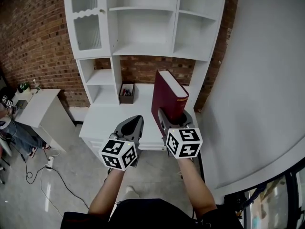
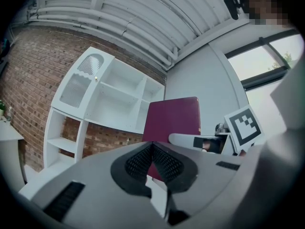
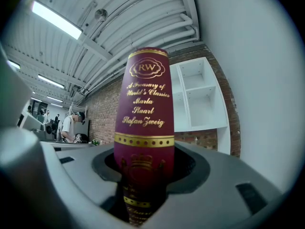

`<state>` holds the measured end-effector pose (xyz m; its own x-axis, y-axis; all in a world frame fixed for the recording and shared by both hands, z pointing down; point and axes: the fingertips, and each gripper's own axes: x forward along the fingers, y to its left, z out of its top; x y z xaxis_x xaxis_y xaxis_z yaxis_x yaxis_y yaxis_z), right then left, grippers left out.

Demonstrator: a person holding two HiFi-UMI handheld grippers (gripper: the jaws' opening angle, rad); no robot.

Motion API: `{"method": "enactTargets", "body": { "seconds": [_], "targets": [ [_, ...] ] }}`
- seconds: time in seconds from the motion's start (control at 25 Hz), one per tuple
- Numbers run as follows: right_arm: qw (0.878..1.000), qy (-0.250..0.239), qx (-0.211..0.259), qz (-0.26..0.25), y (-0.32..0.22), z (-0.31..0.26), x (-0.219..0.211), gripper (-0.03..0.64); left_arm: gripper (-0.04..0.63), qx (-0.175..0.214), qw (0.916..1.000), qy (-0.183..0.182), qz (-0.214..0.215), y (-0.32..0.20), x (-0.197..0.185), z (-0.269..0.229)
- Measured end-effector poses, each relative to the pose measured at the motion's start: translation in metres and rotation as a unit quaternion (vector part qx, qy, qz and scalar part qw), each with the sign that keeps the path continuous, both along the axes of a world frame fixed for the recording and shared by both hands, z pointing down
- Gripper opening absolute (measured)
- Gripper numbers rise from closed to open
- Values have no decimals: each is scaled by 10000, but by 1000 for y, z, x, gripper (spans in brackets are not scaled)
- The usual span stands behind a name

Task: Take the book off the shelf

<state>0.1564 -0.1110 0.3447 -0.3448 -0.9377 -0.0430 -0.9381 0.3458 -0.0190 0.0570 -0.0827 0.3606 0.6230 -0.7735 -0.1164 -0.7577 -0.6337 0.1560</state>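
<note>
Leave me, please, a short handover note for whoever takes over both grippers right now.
Left gripper: shut, empty.
Right gripper: shut on the red book, gripped at its lower spine, book upright.
Done: book is clear of the white shelf, held above the desk.
To do: probably only setting it down; keep the grip firm.

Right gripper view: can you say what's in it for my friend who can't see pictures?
A dark red book with gold lettering fills the middle, spine toward the camera, clamped between the two grey jaws of the right gripper. Behind it stand a white shelf unit against a brick wall, and a plain white wall at the right.
</note>
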Motion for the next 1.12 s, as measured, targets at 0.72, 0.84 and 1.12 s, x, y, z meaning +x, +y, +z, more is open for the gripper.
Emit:
{"method": "enactTargets", "body": {
  "seconds": [0.72, 0.84, 1.12],
  "targets": [
    [9998, 165, 142, -37, 8, -6, -5, 239, 15, -4, 10000, -29, -23, 5, -3, -4],
    [9998, 150, 136, 10, 11, -4, -8, 239, 15, 3, 10000, -24, -13, 5, -10, -4],
    [9998, 113, 142, 97, 17, -7, -21, 239, 15, -23, 10000, -32, 66, 9, -25, -5]
  ]
}}
